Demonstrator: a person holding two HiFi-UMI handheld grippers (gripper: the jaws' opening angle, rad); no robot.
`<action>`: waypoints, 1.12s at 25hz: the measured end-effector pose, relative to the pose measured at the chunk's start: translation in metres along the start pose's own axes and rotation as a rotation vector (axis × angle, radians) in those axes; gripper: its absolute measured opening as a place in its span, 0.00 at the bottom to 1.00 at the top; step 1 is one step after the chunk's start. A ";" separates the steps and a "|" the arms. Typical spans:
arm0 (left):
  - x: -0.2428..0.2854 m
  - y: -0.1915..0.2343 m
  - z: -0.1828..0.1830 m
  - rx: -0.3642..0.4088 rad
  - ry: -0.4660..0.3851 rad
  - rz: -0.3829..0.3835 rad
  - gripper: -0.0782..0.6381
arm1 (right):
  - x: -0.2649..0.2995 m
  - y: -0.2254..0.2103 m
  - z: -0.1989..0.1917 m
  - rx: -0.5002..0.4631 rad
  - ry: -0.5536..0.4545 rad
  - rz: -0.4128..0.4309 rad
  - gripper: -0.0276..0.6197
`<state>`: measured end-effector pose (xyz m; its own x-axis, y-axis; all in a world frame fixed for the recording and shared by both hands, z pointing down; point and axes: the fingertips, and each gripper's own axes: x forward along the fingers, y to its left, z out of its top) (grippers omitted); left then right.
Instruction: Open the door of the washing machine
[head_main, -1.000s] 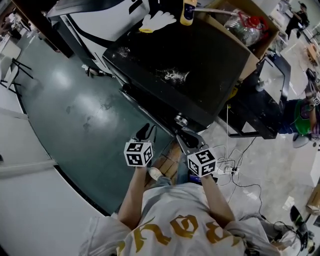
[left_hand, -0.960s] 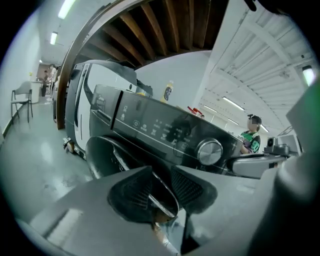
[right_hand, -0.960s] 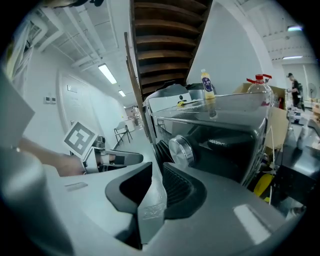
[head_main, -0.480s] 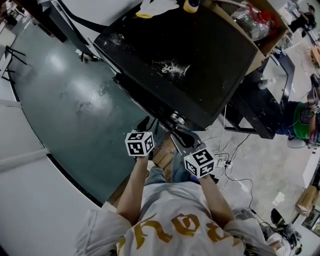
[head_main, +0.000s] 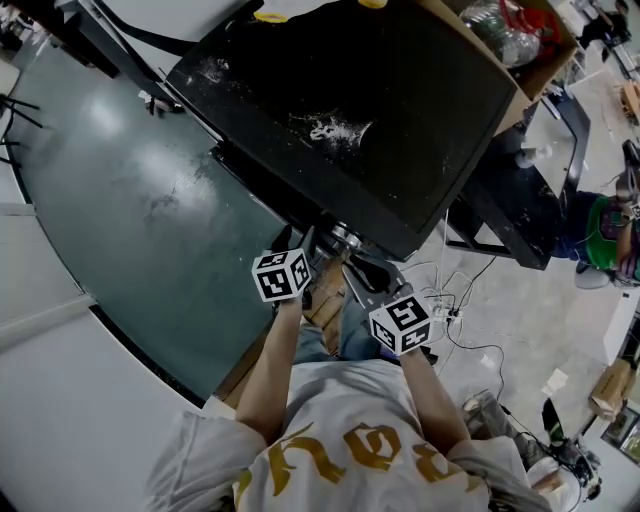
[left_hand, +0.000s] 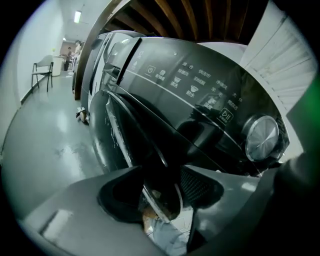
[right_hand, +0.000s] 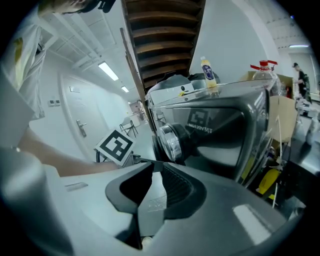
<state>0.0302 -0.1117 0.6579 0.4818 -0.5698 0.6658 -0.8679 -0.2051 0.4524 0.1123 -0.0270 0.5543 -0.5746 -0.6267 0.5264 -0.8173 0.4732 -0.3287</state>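
Jaws of left gripper (left_hand: 162, 176) clamped on glossy curved door (left_hand: 131, 131) rim, right gripper (right_hand: 153, 174) jaws together.

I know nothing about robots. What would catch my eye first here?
The big black washing machine fills the top of the head view, a shiny round dial on its front panel. Below it a person holds two grippers topped by black-and-white marker cubes: the left gripper is clamped on the edge of the door, the right gripper hovers near the dial, shut and empty.
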 end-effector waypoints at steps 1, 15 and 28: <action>0.001 0.002 -0.001 -0.009 0.002 0.011 0.42 | 0.000 0.001 0.000 -0.003 0.001 0.001 0.18; 0.006 0.005 -0.003 -0.030 0.018 0.023 0.43 | 0.010 0.017 0.001 -0.020 0.009 0.023 0.17; -0.010 0.016 -0.012 -0.015 0.024 0.002 0.43 | 0.015 0.028 0.003 -0.033 0.002 0.026 0.16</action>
<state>0.0133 -0.0994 0.6658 0.4828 -0.5509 0.6807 -0.8671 -0.1918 0.4598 0.0809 -0.0249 0.5503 -0.5952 -0.6126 0.5200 -0.8005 0.5091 -0.3164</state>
